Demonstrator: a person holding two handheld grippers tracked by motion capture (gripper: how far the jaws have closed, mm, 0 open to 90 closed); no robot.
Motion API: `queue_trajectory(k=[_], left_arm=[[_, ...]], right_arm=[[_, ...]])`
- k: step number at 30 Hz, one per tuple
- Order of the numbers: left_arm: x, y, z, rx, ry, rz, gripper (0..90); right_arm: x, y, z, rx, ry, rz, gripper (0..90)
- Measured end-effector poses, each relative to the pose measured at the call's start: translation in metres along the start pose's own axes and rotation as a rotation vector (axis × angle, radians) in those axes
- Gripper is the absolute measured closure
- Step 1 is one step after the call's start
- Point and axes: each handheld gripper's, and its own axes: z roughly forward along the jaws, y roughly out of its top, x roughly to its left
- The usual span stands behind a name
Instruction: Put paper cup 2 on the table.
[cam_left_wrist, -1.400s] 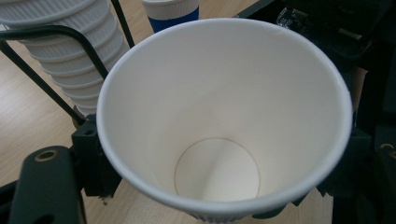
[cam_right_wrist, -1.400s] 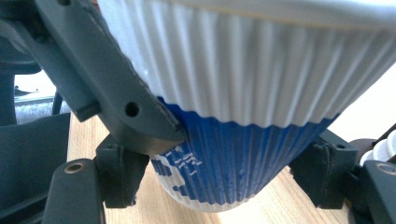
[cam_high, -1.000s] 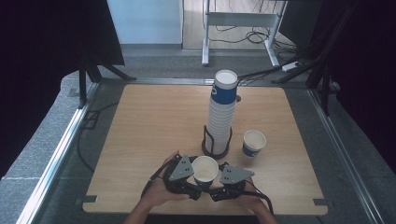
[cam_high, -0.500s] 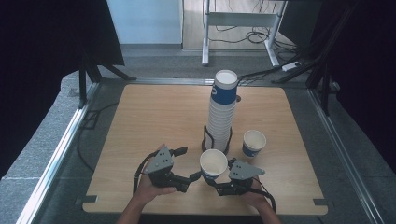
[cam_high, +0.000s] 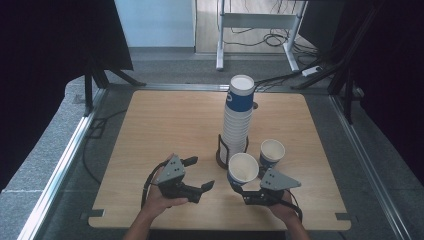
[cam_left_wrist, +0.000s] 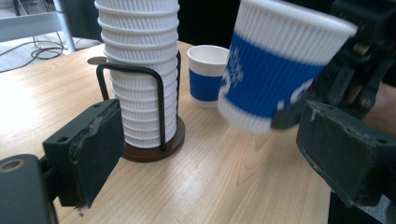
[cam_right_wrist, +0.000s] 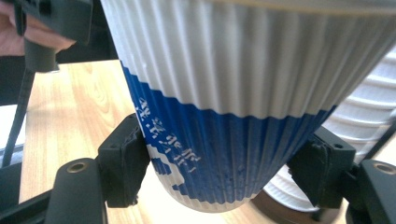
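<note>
- Our right gripper has its fingers clamped on the lower, blue part of a ribbed paper cup, one on each side, as the right gripper view shows.
- We hold that cup off the table, tilted, just in front of the cup stack.
- Our left gripper is well apart from the cup, its fingers spread with nothing between them.
- The stack stands in a dark wire holder with a round brown base, near the middle of the table.
- A second cup, white with a blue band, stands upright on the table just right of the holder.
</note>
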Motion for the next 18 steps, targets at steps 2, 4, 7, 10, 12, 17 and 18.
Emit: queue_trajectory(k=[2,4,7,10,12,17,18], left_arm=[[0.001,-0.001,0.001,0.007,0.003,-0.001,8.4],[0.001,-0.002,0.002,0.013,0.002,-0.004,8.4],[0.002,-0.003,0.002,0.015,0.0,-0.006,8.4],[0.002,-0.003,0.003,0.018,0.001,-0.007,8.4],[0.003,-0.004,0.003,0.018,0.001,-0.009,8.5],[0.004,-0.006,0.004,0.039,0.014,-0.004,8.6],[0.004,-0.006,0.005,0.042,0.015,-0.005,8.7]], right_arm=[[-0.004,0.001,-0.006,-0.011,-0.019,0.004,27.8],[-0.008,0.003,-0.013,-0.018,-0.039,0.008,27.8],[-0.015,0.003,-0.021,-0.027,-0.067,0.016,27.8],[-0.02,0.003,-0.029,-0.03,-0.092,0.021,27.8],[-0.023,0.003,-0.032,-0.036,-0.104,0.026,27.8],[-0.03,0.002,-0.041,-0.043,-0.138,0.036,27.8],[-0.032,0.002,-0.043,-0.047,-0.146,0.039,27.8]])
